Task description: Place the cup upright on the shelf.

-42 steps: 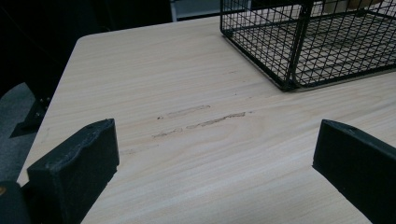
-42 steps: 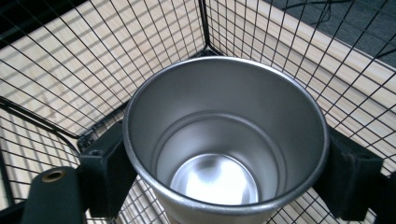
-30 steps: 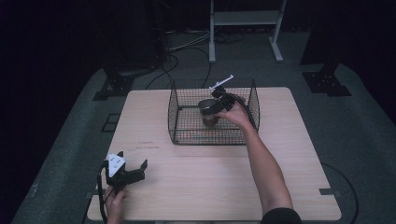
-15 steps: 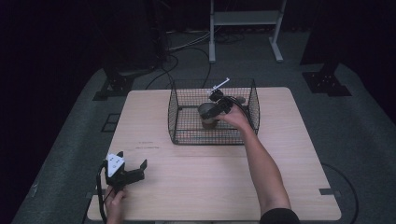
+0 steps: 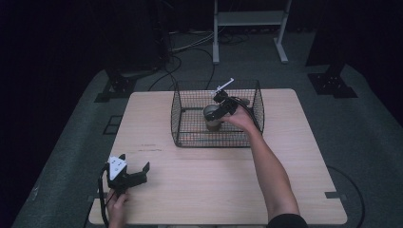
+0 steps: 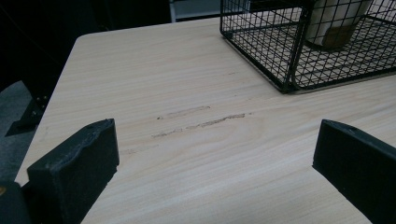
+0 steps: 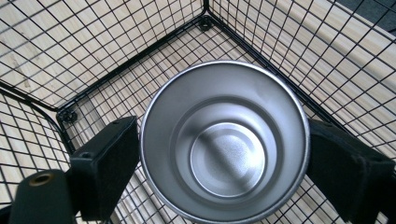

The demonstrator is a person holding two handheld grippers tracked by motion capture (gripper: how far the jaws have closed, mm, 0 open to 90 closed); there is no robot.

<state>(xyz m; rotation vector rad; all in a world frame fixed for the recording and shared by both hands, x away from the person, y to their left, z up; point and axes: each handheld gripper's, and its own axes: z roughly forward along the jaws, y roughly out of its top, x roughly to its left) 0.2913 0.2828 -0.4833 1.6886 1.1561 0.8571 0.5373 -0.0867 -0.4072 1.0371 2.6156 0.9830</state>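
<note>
On the left, my left tongs [image 5: 134, 160] rested low over the near corner of the desk [image 5: 214, 190], jaws spread wide with nothing between them. Their own view looked across bare wood to the wire basket [image 5: 190, 118] and caught the cup's pale outer wall and darker foot through the mesh.

Farther right, the cup [image 5: 212, 114] stood upright inside the basket, near its middle. My right tongs [image 5: 219, 110] reached down over it, and their jaws had just been opening with the cup between them. The right gripper view looked straight into the cup's steel bowl [image 7: 226, 140], a pad close on each side of the rim. I judged the grip let go and the cup set down.

Next I needed to lift the tongs straight up, clear of rim and wire, without tipping it.
</note>
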